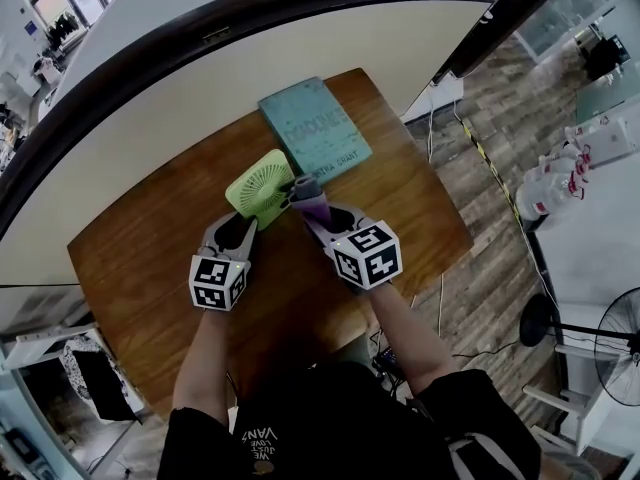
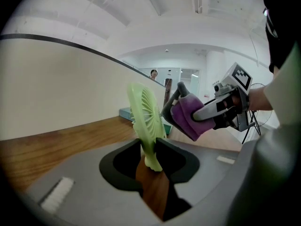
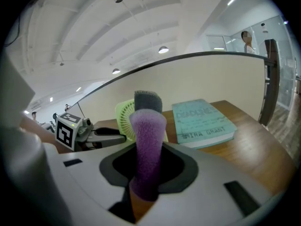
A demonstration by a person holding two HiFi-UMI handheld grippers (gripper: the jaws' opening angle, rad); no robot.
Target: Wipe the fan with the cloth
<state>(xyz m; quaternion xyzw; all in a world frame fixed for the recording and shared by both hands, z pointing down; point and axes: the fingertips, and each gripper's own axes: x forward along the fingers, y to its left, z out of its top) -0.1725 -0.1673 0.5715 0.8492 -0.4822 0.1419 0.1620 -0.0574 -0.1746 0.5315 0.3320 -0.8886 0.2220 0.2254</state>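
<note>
While the green fan (image 1: 262,186) stands up on its edge near the middle of the head view, the left tongs (image 1: 250,224) reach up to it from the lower left and pinch its bottom edge. The left gripper view shows the two jaws closed against either side of that pale green rim, with the brown wooden tabletop (image 1: 150,258) visible beneath. From the lower right of the head view come the right tongs (image 1: 308,204), pressed shut on a folded purple cloth (image 1: 310,196) with a grey layer behind it. The right gripper view shows the cloth rising upright between the jaws and above them. The cloth's free end sits just beside the right side of the fan's grille, and the views do not settle whether it touches. A teal book (image 1: 315,128) lies flat on the tabletop towards the upper centre, its near corner just behind the fan. Beyond the tabletop, a cream partition (image 1: 200,98) with a dark curved rim sweeps across the upper half of the frame. At the lower right edge, a black pedestal fan (image 1: 615,346) stands on the plank floor, well apart from the tabletop.
</note>
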